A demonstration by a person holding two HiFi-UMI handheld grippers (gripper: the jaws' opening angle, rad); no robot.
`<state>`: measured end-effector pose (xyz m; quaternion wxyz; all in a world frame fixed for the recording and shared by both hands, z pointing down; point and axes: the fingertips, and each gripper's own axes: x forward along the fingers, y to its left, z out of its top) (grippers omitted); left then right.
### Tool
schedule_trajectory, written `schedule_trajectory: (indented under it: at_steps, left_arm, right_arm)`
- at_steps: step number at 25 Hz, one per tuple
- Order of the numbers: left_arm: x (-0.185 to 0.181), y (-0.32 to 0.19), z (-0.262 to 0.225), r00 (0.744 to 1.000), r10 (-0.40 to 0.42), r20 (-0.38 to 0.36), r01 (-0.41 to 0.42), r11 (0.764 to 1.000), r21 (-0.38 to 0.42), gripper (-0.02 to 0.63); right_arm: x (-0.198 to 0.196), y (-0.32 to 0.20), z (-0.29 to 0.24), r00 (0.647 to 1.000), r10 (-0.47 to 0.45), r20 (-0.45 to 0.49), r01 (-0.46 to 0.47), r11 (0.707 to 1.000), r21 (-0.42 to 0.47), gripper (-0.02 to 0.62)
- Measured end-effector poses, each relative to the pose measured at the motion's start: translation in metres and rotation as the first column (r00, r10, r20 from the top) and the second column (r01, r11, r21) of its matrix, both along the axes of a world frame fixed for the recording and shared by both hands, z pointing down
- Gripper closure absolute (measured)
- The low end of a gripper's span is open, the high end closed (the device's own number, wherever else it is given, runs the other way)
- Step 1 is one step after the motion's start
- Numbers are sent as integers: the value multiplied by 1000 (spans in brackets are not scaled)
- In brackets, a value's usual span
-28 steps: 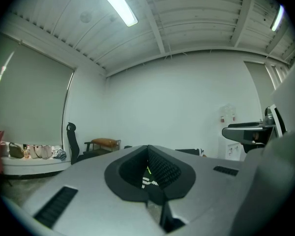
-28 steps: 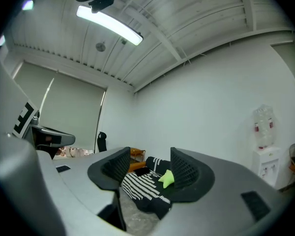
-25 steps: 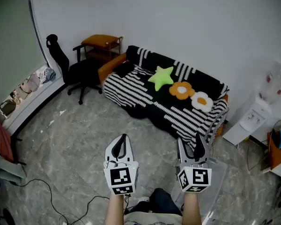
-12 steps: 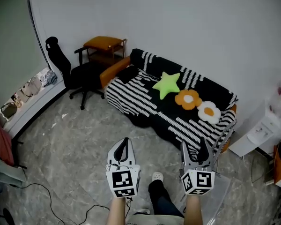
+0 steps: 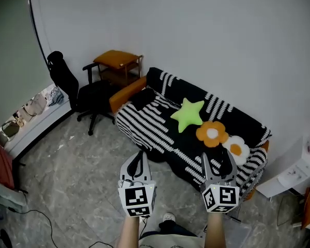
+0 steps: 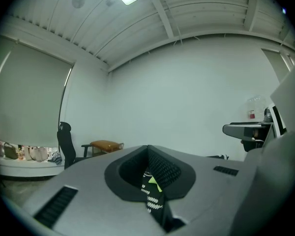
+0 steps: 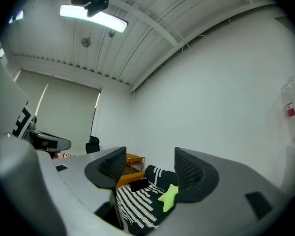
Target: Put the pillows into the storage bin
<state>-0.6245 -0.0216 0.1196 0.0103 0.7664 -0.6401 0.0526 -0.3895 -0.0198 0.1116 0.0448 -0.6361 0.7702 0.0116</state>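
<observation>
Three pillows lie on the black-and-white striped sofa [image 5: 160,133]: a green star [image 5: 190,114], an orange flower [image 5: 212,133] and a white flower with a yellow middle [image 5: 236,148]. Both grippers hang in the air in front of the sofa, short of it. My left gripper [image 5: 138,158] is shut with nothing in it; its pads meet in the left gripper view [image 6: 148,151]. My right gripper [image 5: 217,161] stands open and empty. The green star [image 7: 168,196] shows between its jaws, far off. A pale translucent shape [image 5: 243,230] at the bottom edge may be the bin.
A black office chair [image 5: 75,89] and an orange side table [image 5: 119,62] stand left of the sofa. A low ledge with bags [image 5: 26,110] runs along the left wall. A white cabinet [image 5: 295,173] is at the right. The person's shoe [image 5: 168,218] is below the grippers.
The head view has moved nearer the sofa: sofa and pillows have slid lower and to the right. Both grippers keep their places in the view.
</observation>
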Motion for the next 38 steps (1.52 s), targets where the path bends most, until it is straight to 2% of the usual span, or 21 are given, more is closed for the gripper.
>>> schedule_trajectory:
  at_steps: [4, 15, 20, 29, 33, 38]
  left_arm:
    - [13, -54, 6, 1000, -10, 3, 10, 1000, -13, 592]
    - [23, -204, 47, 1000, -9, 9, 10, 997, -82, 592]
    - [29, -300, 61, 999, 37, 5, -36, 995, -95, 592]
    - [43, -481, 47, 989, 146, 27, -145, 988, -59, 592]
    - [48, -535, 53, 984, 175, 25, -173, 983, -66, 592]
    - [60, -578, 76, 982, 190, 17, -187, 976, -114, 592]
  right_arm:
    - [14, -58, 2, 1000, -20, 2, 20, 1000, 2, 284]
    - [36, -198, 42, 1000, 3, 3, -3, 998, -61, 285]
    - [42, -284, 53, 999, 50, -5, -50, 997, -64, 285]
    - [41, -441, 60, 992, 128, -12, -128, 987, -96, 284]
    - [44, -484, 68, 987, 157, -13, -158, 981, -113, 284]
    - [52, -521, 93, 985, 170, -2, -168, 971, -172, 284]
